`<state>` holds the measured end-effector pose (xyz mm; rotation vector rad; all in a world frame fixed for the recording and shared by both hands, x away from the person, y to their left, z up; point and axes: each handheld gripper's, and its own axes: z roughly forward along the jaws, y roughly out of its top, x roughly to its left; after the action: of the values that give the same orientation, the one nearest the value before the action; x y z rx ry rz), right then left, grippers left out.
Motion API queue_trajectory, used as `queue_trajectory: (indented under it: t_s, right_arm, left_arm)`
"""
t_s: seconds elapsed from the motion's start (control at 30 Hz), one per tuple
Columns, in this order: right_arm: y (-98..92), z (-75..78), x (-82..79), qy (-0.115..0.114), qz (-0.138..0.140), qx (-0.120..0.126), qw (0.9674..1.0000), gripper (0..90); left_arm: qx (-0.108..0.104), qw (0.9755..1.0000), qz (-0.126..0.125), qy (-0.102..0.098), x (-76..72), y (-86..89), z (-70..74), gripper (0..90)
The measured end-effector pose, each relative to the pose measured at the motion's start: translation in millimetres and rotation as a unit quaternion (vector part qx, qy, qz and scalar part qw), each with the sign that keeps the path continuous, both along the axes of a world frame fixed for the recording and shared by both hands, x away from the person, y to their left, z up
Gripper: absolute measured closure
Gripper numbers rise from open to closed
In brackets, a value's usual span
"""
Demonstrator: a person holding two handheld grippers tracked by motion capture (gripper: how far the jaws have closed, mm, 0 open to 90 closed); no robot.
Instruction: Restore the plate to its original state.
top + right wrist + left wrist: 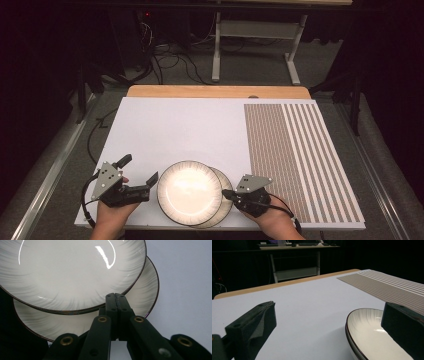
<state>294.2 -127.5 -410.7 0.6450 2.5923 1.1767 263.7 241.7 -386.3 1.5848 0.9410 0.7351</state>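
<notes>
Two white plates with dark rims and grey brushed streaks lie stacked at the table's front edge. The top plate (189, 190) (75, 272) is shifted left off the lower plate (226, 201) (147, 290). My left gripper (139, 169) is open beside the top plate's left rim (372, 332), with one finger (254, 325) on bare table and the other finger (404, 325) over the rim. My right gripper (223, 195) (115, 296) is shut, its jaws pressed together with nothing visible between them. It lies over the lower plate's exposed right side, tip against the top plate's rim.
The white board (180, 130) covers most of the table, with a brown striped mat (295, 150) down its right side and a wooden strip (215, 91) along the far edge. Beyond stand a metal table frame (255, 45) and floor cables (165, 60).
</notes>
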Motion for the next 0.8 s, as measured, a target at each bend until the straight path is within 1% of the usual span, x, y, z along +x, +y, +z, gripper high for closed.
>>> queue_trajectory:
  t_s: [0.37,0.8]
  right_arm:
    - [-0.4,1.4,-0.4,-0.003,0.001,-0.004,1.0,90.0]
    - [-3.6,5.5,-1.0,-0.01,-0.003,0.002,0.9999,90.0]
  left_arm:
    - [-0.001,1.0,-0.001,0.0,-0.3,0.5,0.0,0.5]
    - [-0.002,1.0,0.001,0.0,-0.7,2.0,0.3,0.6]
